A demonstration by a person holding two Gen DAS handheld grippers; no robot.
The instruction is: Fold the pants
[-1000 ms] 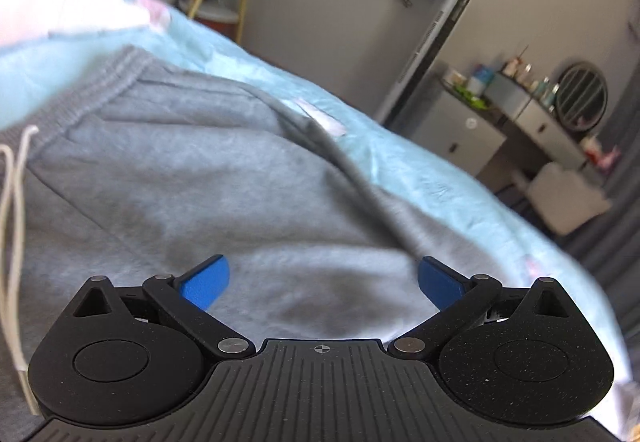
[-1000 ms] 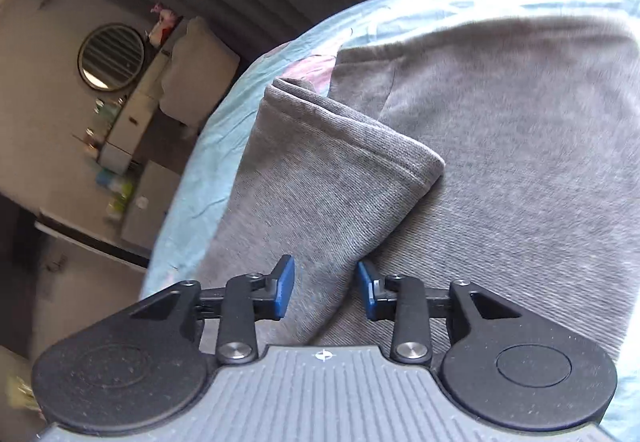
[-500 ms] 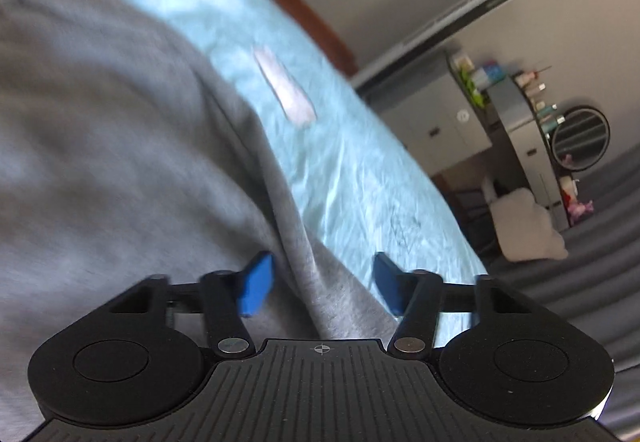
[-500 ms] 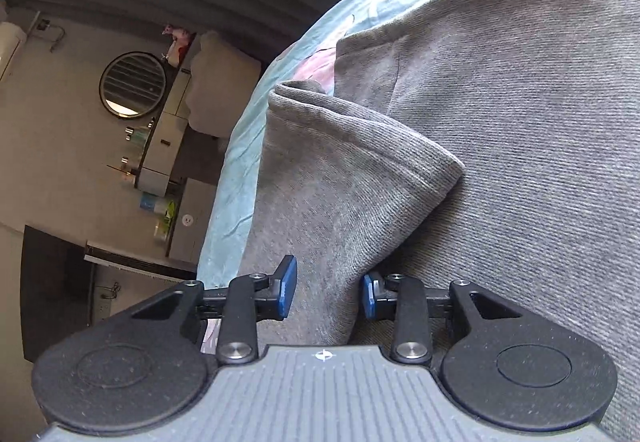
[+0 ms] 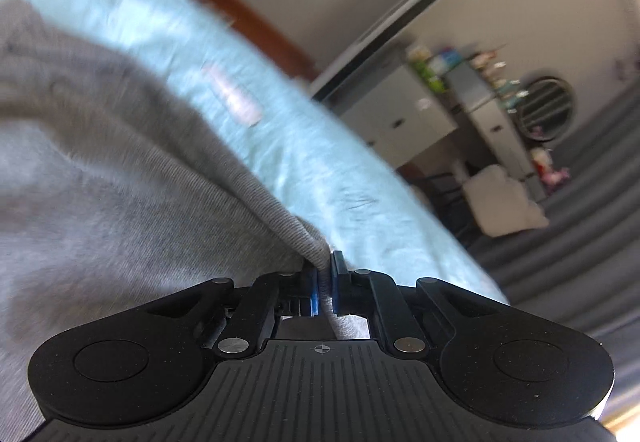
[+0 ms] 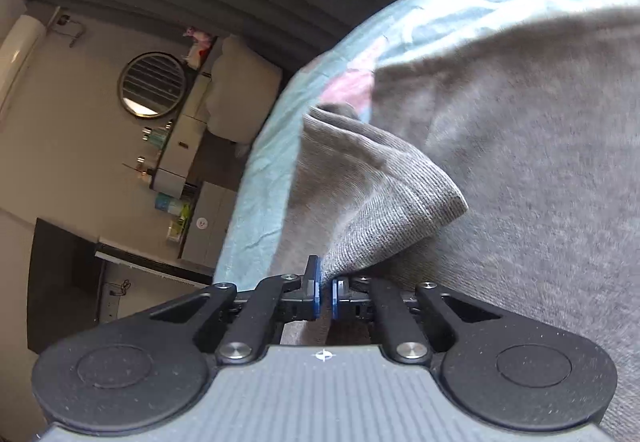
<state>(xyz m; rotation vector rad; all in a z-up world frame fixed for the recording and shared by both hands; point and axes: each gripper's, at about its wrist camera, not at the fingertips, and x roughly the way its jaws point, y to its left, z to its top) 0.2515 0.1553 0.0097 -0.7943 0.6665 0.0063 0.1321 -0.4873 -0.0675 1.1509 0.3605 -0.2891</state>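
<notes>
Pants (image 5: 120,210) lie on the bed (image 5: 328,162); left gripper (image 5: 325,284) pinches their edge, right gripper (image 6: 325,292) their cuff.

The grey ribbed-knit cotton pants (image 5: 120,202) look soft and matt, their cuff (image 6: 384,202) finely corded. The pale turquoise bedsheet (image 5: 320,170) is thin, creased cloth. Both black grippers (image 5: 325,282) (image 6: 325,292) are grainy matt plastic with 2 bright metal pivots.
</notes>
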